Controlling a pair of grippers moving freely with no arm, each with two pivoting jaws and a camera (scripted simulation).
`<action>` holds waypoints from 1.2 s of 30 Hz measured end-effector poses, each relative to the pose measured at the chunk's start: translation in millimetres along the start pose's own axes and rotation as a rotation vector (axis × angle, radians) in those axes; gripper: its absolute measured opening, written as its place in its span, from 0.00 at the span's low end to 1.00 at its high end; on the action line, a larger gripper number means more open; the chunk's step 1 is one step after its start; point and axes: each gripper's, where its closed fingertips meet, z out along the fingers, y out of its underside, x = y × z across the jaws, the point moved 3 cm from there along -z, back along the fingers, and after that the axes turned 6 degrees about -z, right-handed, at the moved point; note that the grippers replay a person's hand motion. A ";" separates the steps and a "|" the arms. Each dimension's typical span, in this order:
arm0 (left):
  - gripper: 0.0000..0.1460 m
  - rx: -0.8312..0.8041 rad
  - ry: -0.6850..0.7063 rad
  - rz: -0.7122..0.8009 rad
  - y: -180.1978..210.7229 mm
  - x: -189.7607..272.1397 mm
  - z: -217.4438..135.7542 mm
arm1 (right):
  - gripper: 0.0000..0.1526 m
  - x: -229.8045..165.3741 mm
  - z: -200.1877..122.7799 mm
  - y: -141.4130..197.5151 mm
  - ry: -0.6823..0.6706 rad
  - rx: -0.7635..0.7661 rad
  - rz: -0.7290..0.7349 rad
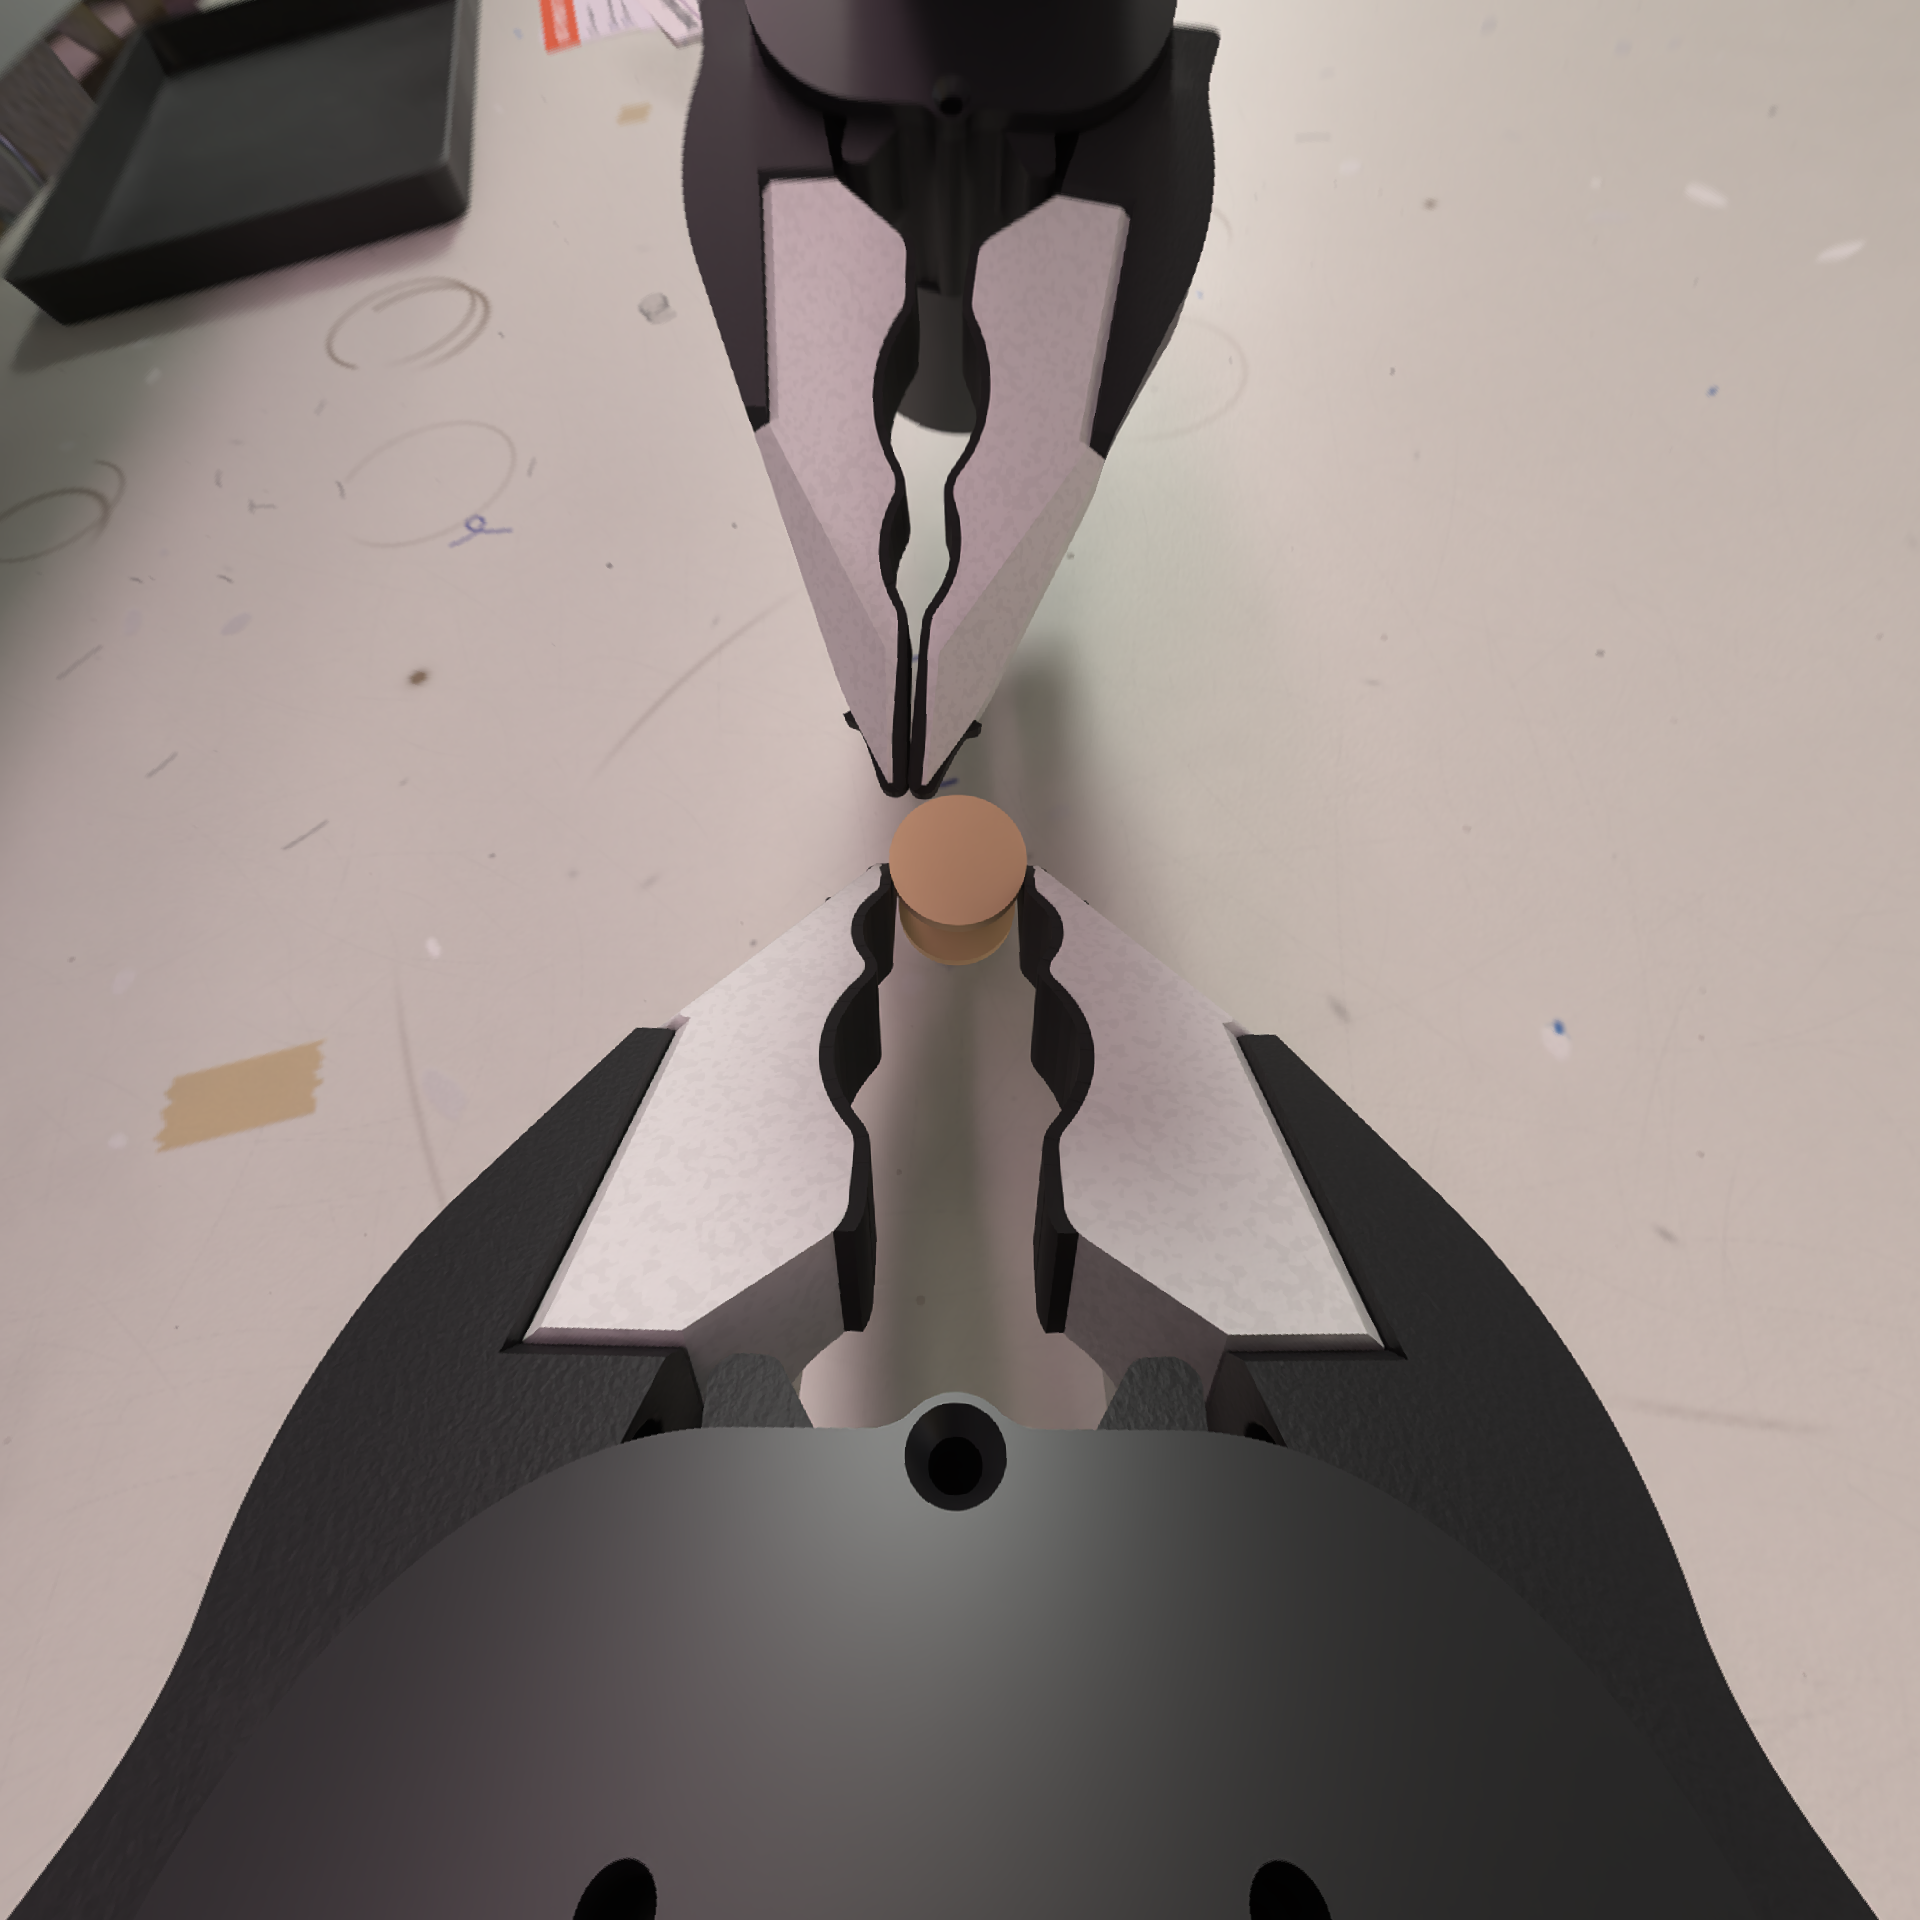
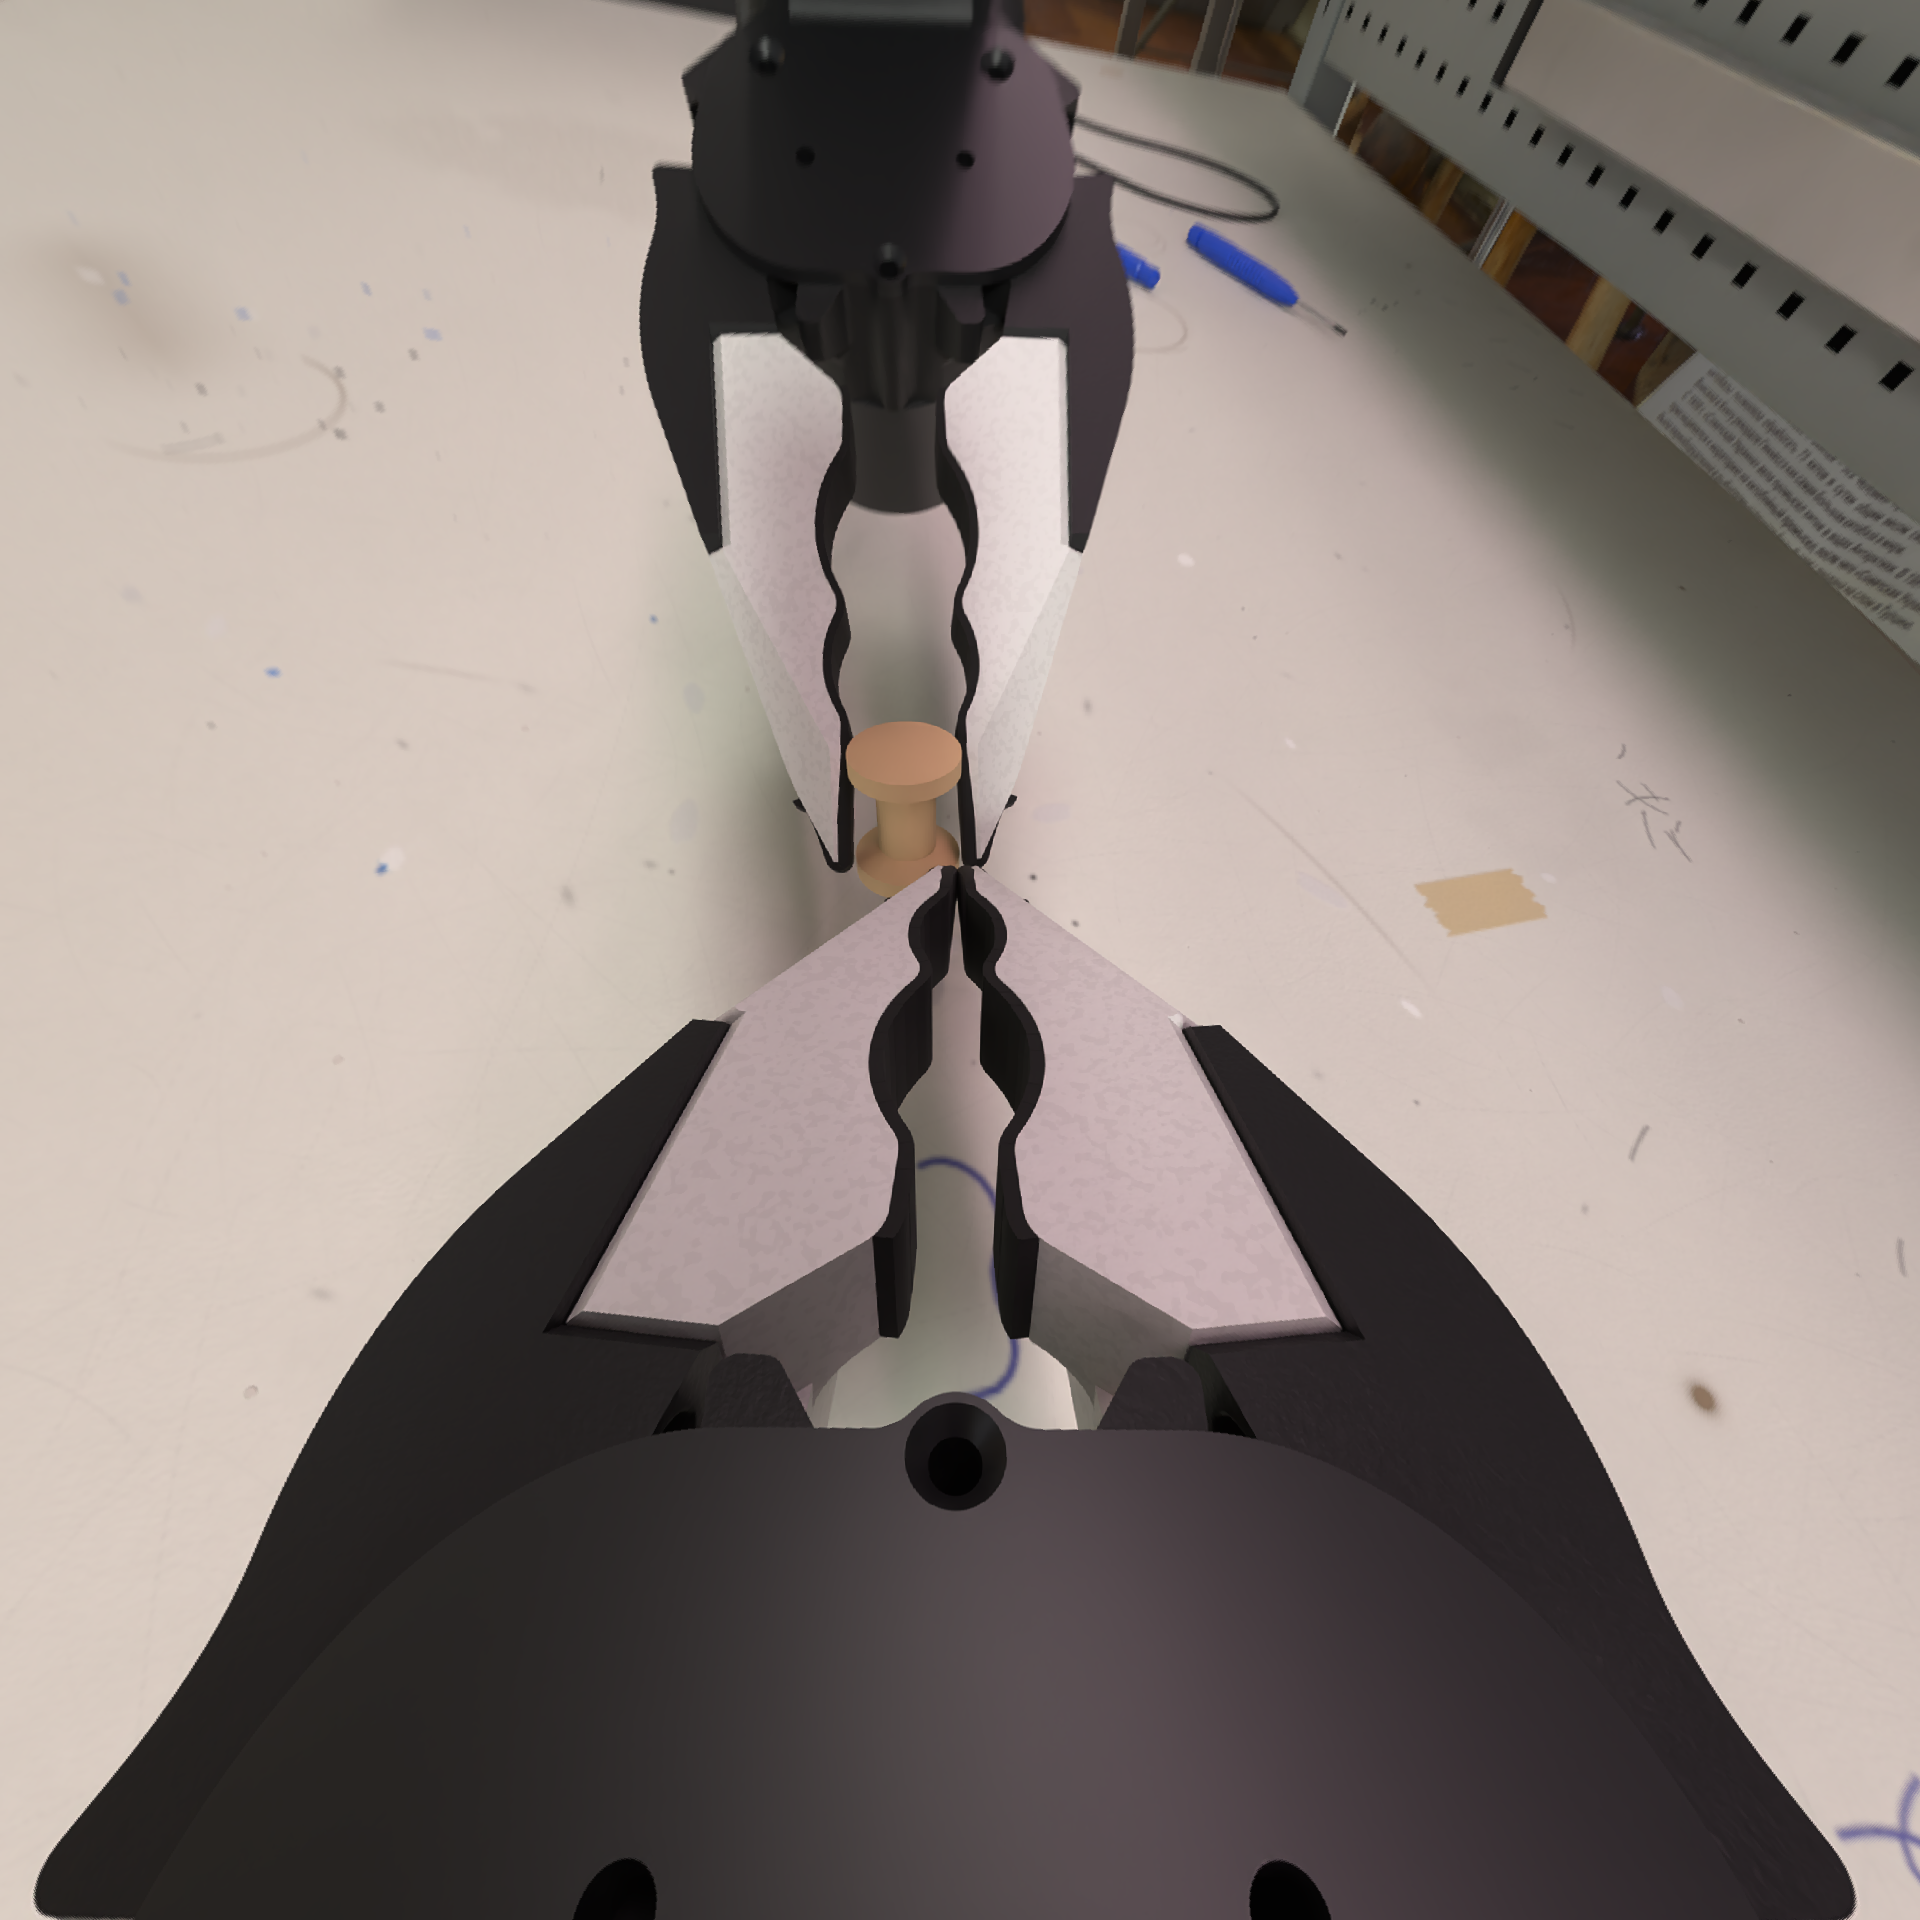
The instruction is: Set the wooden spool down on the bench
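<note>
The wooden spool (image 1: 958, 857) is light brown and stands upright, one round flange facing up. My left gripper (image 1: 958, 883) is shut on the spool, one fingertip on each side of its top flange, low over the pale bench (image 1: 1455, 727). In the right wrist view the spool (image 2: 902, 767) shows between the left gripper's (image 2: 899, 857) fingers. Its lower flange is partly hidden, so I cannot tell whether it touches the bench (image 2: 416, 727). My right gripper (image 2: 954, 883) is shut and empty, its tips just in front of the spool. It faces the left gripper head-on (image 1: 909, 784).
A black tray (image 1: 260, 239) sits at the far left in the left wrist view. A tan tape patch (image 1: 239, 1096) is stuck on the bench. In the right wrist view, blue screwdrivers (image 2: 1242, 265), a black cable (image 2: 1195, 187) and a perforated grey shelf rail (image 2: 1662, 208) lie far right.
</note>
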 end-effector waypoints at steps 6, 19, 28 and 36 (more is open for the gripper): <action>0.16 -0.101 0.033 -0.006 14.6 2.2 5.9 | 0.00 -7.5 8.5 12.1 0.002 -0.134 -0.090; 0.16 -0.182 0.064 -0.068 24.4 0.4 9.5 | 0.00 -10.9 14.4 24.9 -0.015 -0.244 -0.108; 0.16 -0.208 0.071 -0.091 27.6 -0.3 10.7 | 0.00 -11.4 14.2 24.1 0.008 -0.238 -0.140; 0.22 -0.200 0.064 -0.110 26.6 -2.6 10.1 | 0.00 -7.6 12.1 18.7 0.136 -0.229 -0.306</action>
